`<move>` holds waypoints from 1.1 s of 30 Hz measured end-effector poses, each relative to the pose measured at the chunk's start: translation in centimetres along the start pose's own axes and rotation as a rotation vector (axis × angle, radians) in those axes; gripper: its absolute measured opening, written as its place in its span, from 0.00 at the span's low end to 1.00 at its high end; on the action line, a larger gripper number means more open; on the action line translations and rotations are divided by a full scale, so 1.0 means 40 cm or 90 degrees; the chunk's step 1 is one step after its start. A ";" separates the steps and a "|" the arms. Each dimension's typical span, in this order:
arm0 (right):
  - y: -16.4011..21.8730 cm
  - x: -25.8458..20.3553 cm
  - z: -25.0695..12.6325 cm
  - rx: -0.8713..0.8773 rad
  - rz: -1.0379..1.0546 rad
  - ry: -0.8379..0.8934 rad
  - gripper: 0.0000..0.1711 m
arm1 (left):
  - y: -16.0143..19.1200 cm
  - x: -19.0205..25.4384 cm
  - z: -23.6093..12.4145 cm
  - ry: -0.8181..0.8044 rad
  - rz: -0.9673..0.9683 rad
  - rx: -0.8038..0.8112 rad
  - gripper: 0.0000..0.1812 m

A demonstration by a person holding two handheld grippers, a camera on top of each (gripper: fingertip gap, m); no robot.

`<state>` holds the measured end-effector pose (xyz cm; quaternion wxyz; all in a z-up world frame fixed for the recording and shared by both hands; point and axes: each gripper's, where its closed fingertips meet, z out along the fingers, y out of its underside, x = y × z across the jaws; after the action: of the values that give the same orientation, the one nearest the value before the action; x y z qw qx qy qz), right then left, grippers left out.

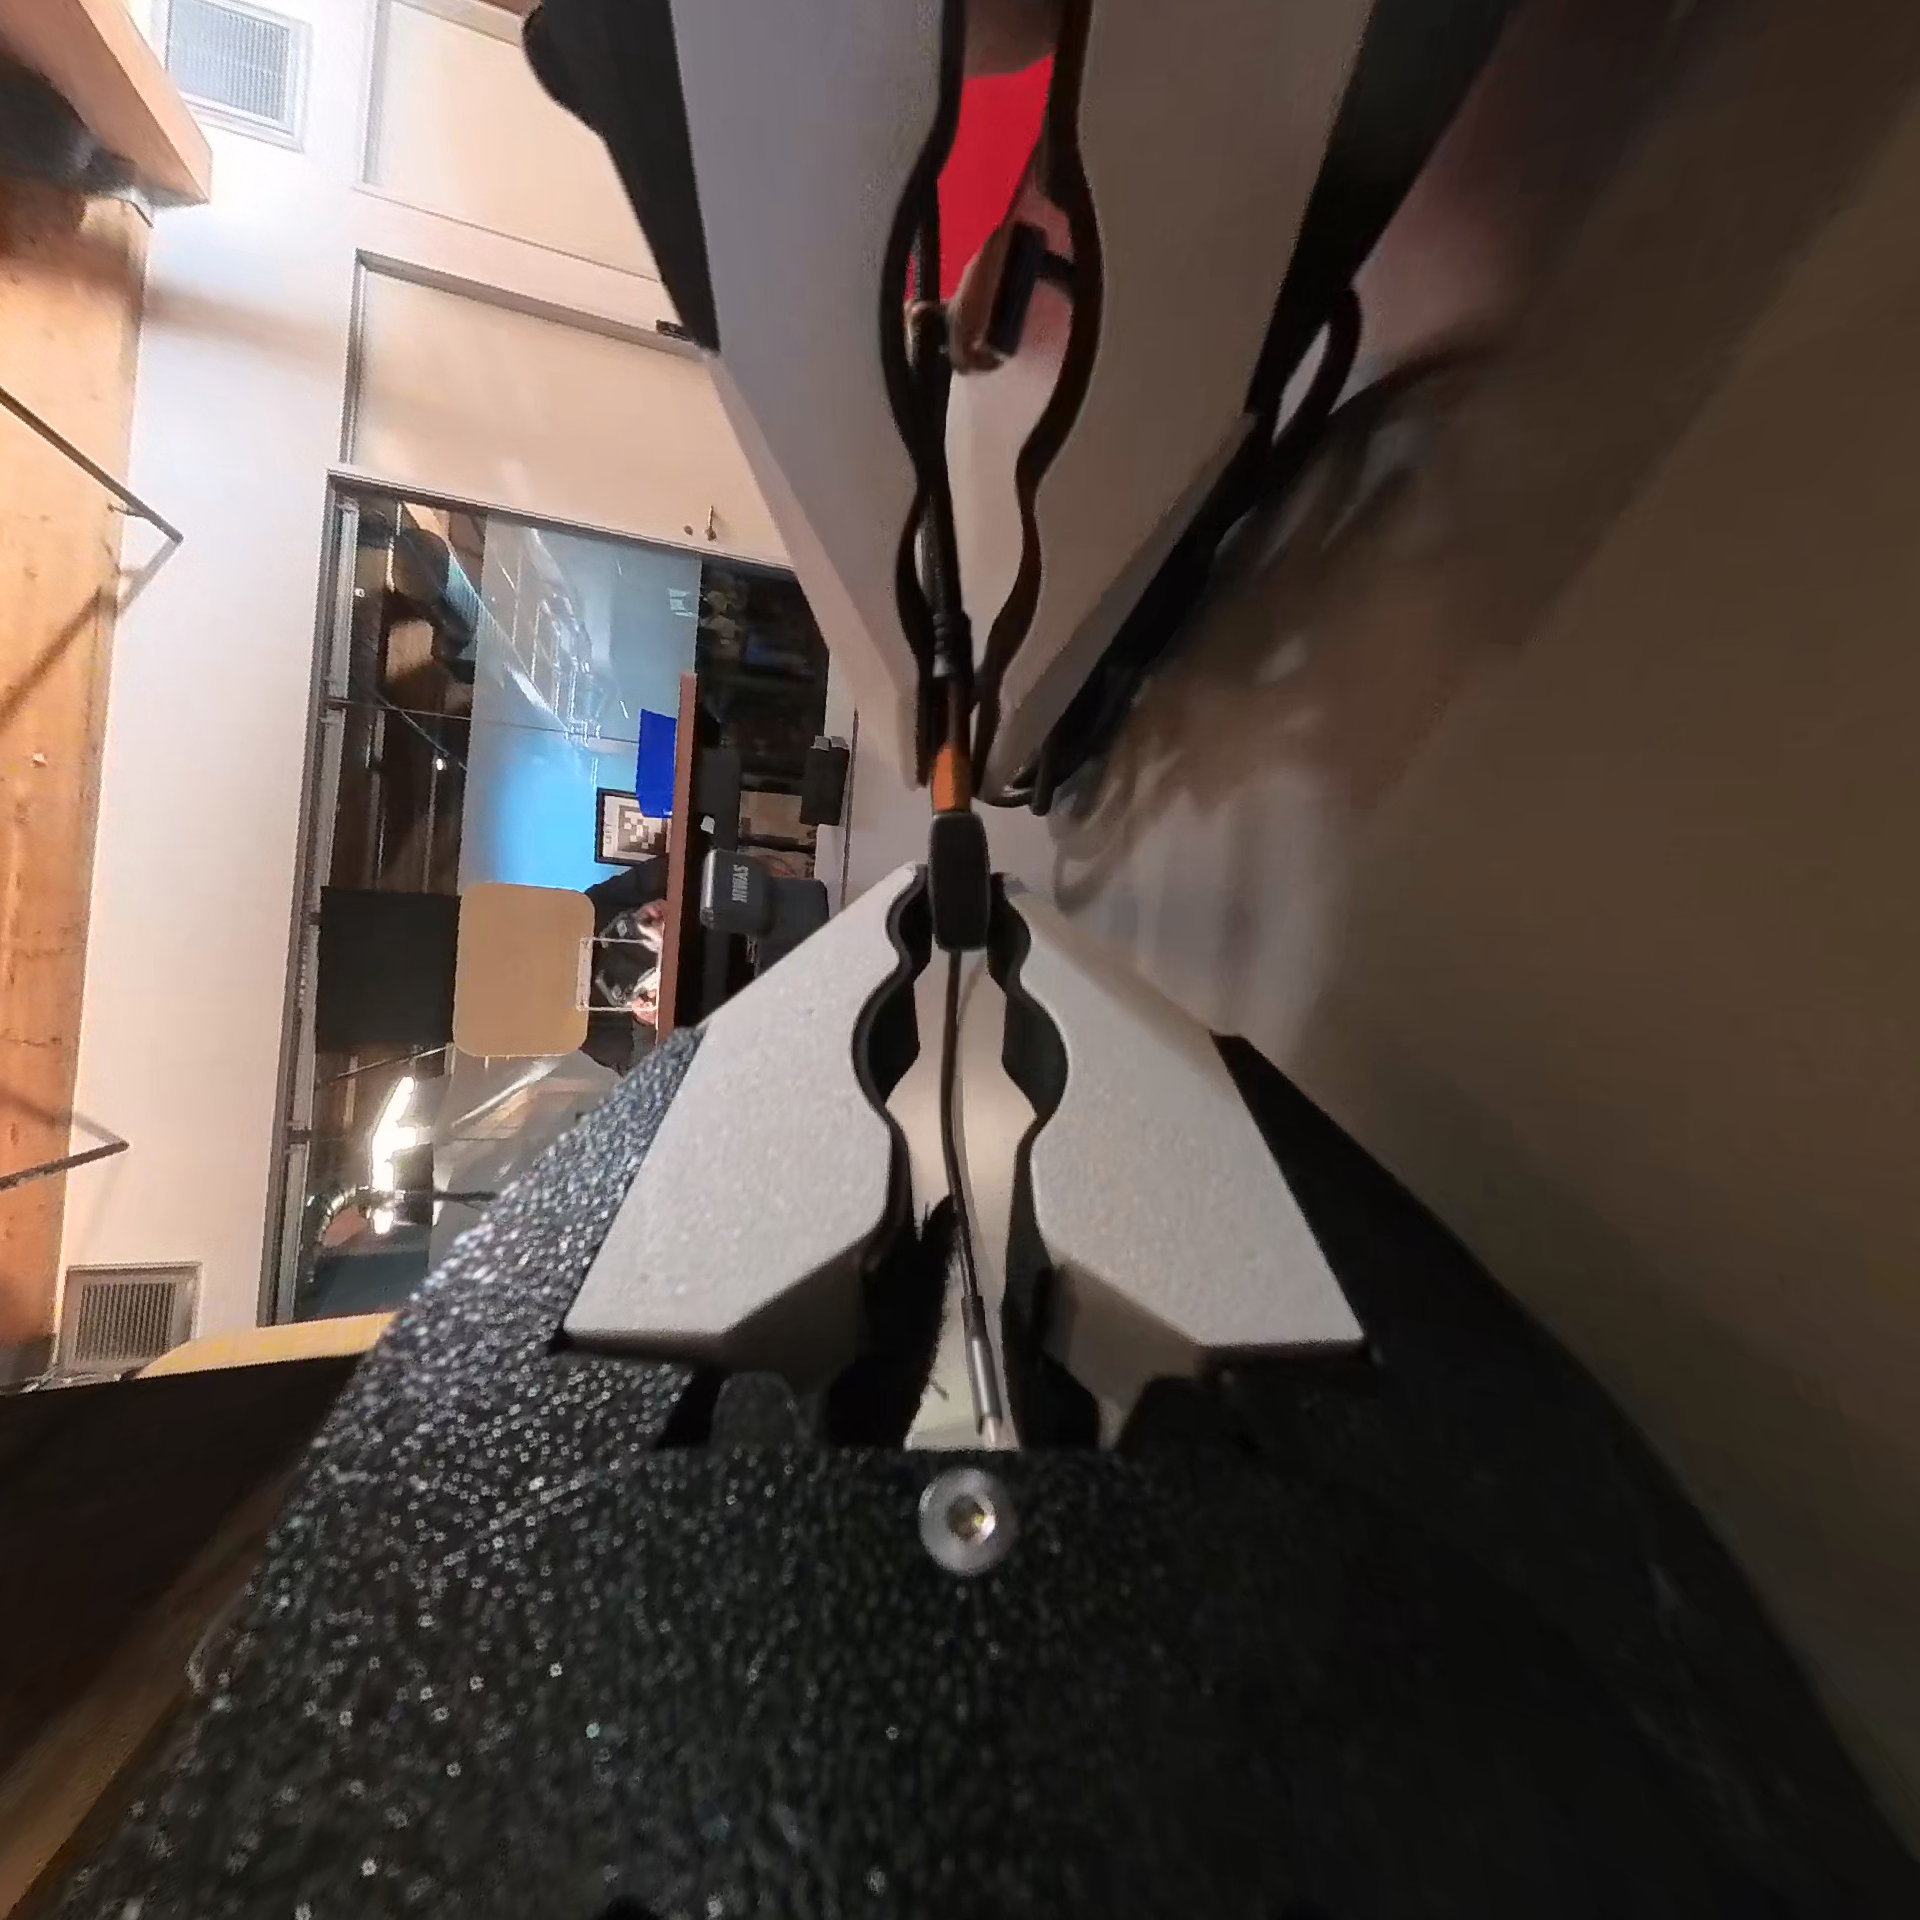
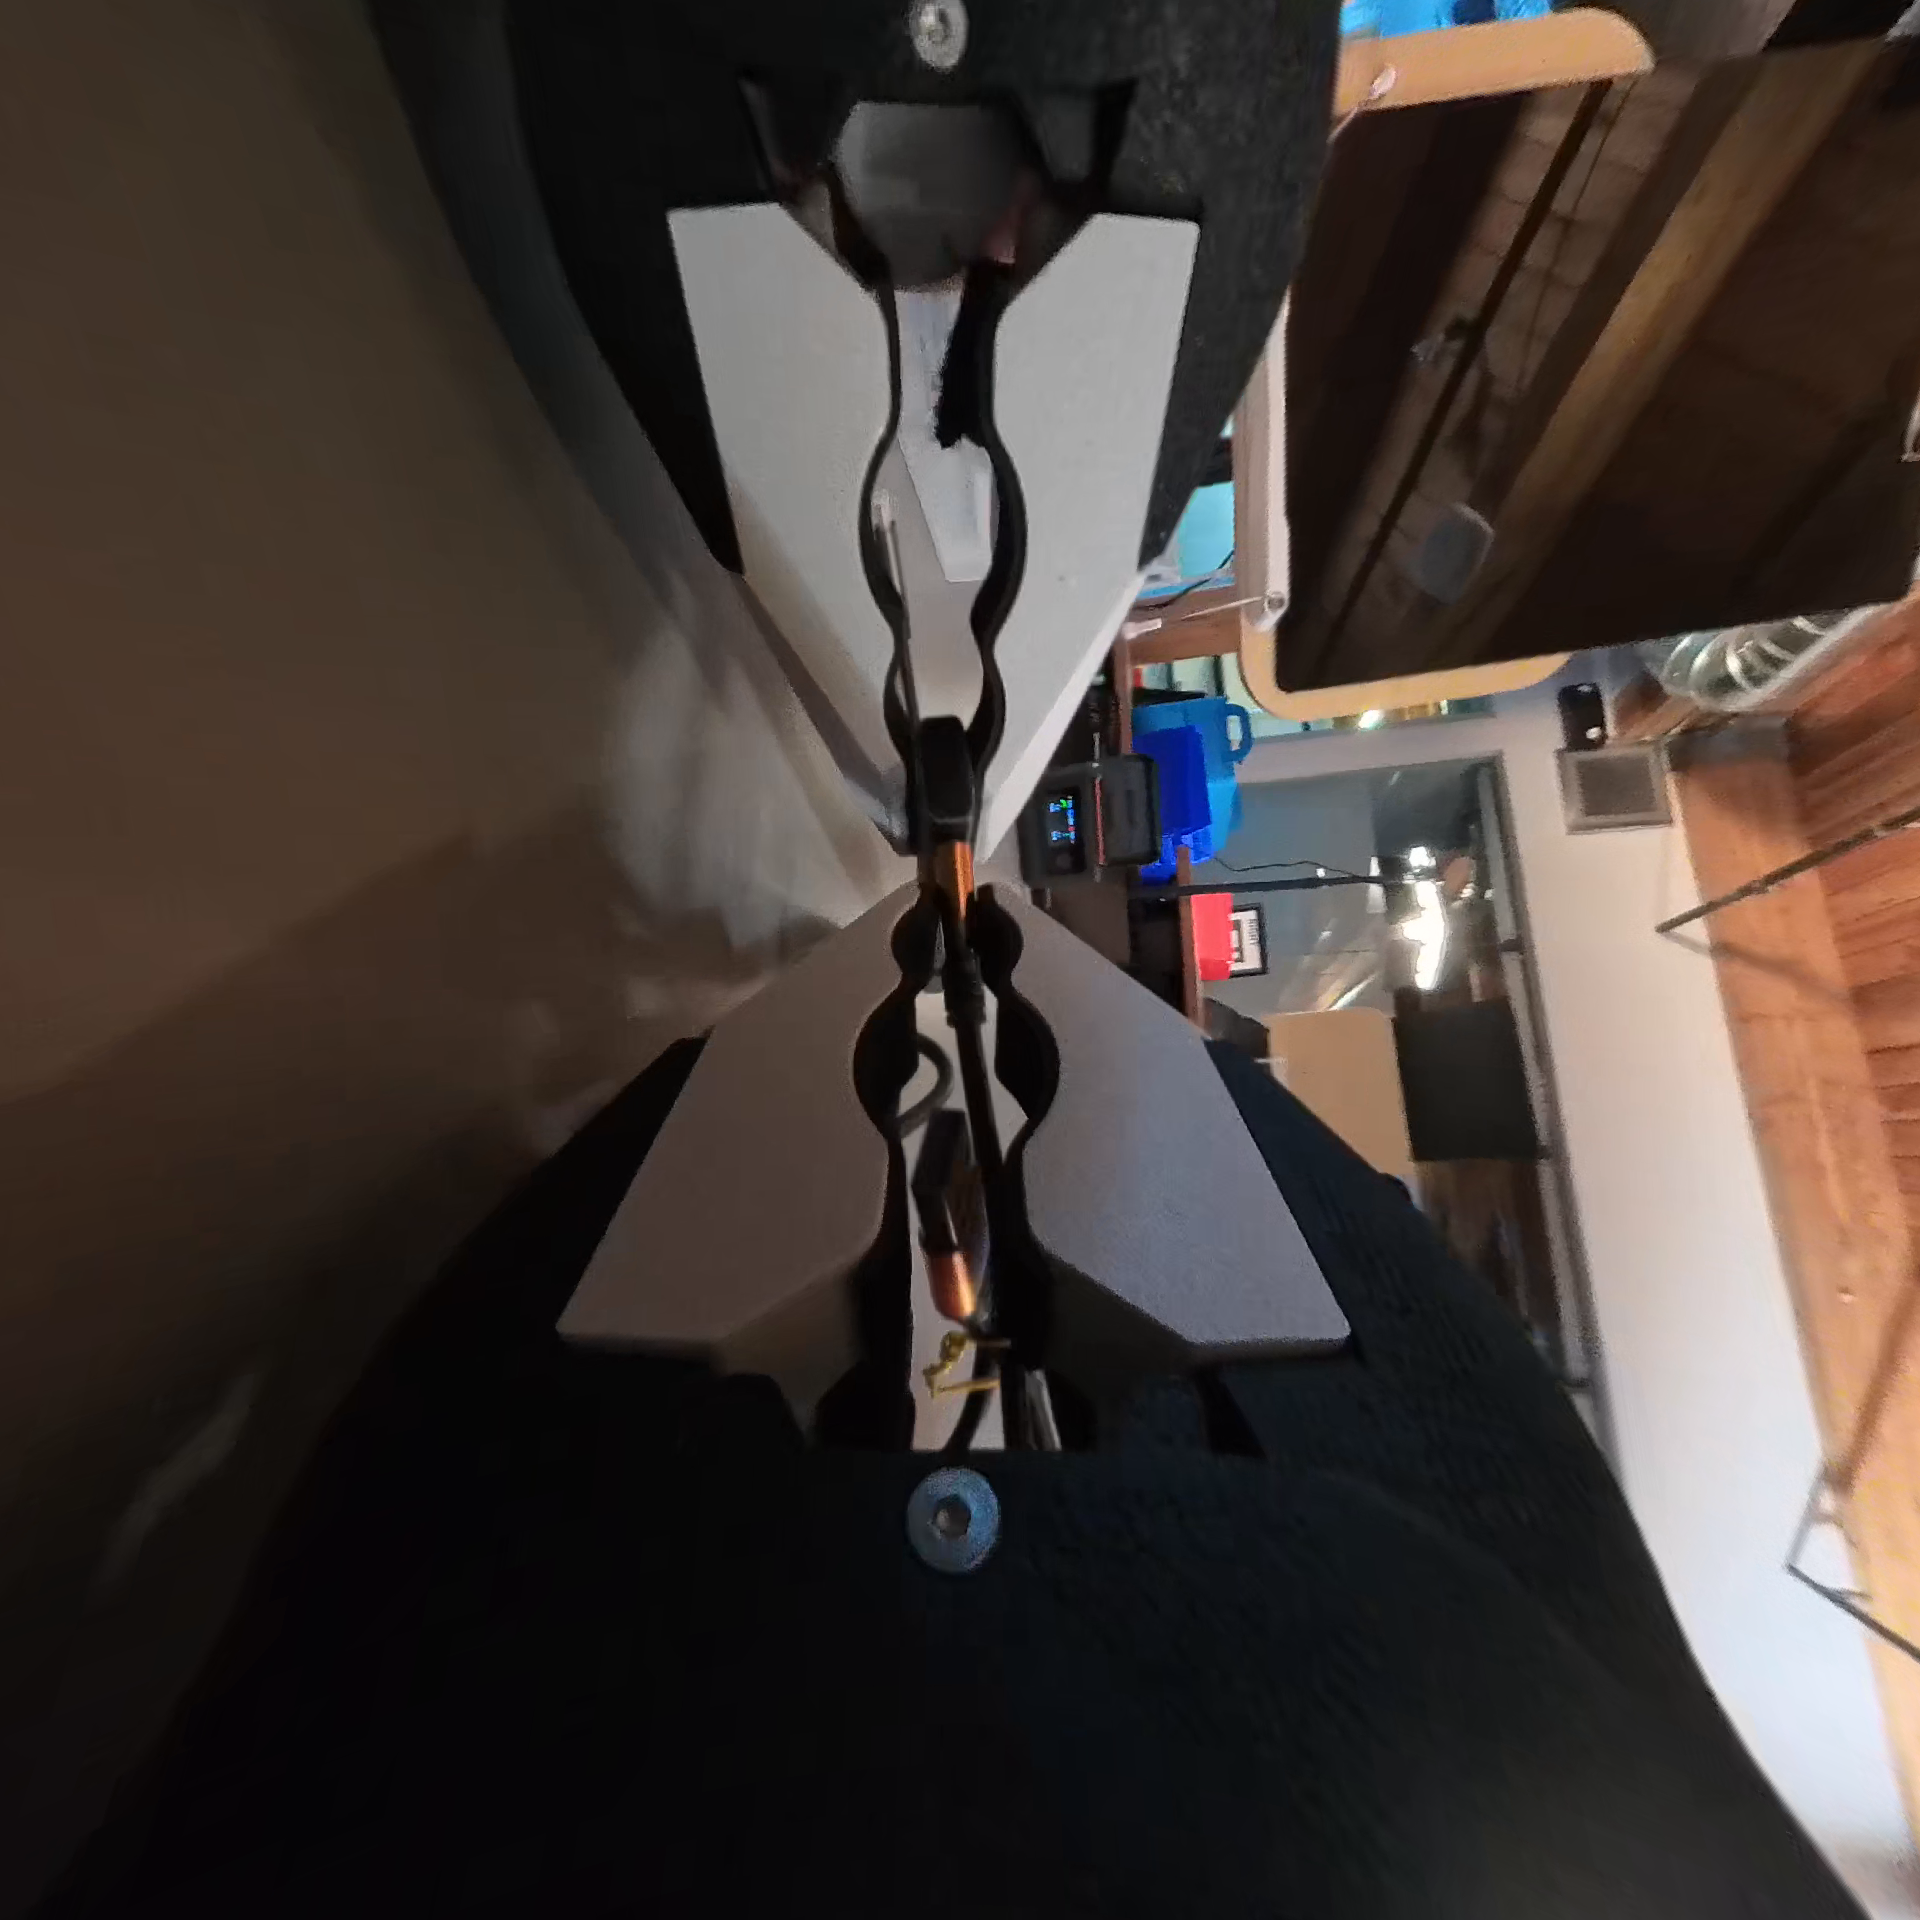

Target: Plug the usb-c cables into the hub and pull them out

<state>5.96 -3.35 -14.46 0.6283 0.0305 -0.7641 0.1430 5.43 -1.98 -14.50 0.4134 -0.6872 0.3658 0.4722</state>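
Observation:
The two grippers meet tip to tip above the beige table. My left gripper is shut on a small black hub body, whose thin cable runs back between the fingers. My right gripper is shut on a usb-c plug with an orange collar on a black cable. The plug's tip meets the hub end to end. The right gripper also shows at the top of the left wrist view, the left gripper at the top of the right wrist view.
A second copper-collared plug and a black connector lie under the right gripper. A red object sits behind it. Shelves, blue bins and a person are far back in the room. Left and right tips are no more than a few centimetres apart.

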 end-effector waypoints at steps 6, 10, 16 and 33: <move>-0.006 -0.001 -0.002 -0.017 -0.018 -0.002 0.03 | 0.001 -0.001 -0.013 0.002 -0.005 0.024 0.04; -0.013 -0.008 -0.019 -0.014 -0.021 -0.004 0.03 | -0.011 0.007 -0.026 -0.003 0.017 0.037 0.04; -0.035 -0.019 -0.050 0.026 0.003 -0.008 0.03 | -0.033 0.019 -0.064 0.000 0.021 0.089 0.04; -0.056 -0.029 -0.064 0.036 0.015 -0.023 0.02 | -0.066 0.057 -0.108 0.036 0.022 0.150 0.10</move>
<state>9.14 -5.00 -14.75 0.6118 0.0422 -0.7710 0.1715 9.93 -5.17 -15.18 0.4726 -0.6405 0.4421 0.4133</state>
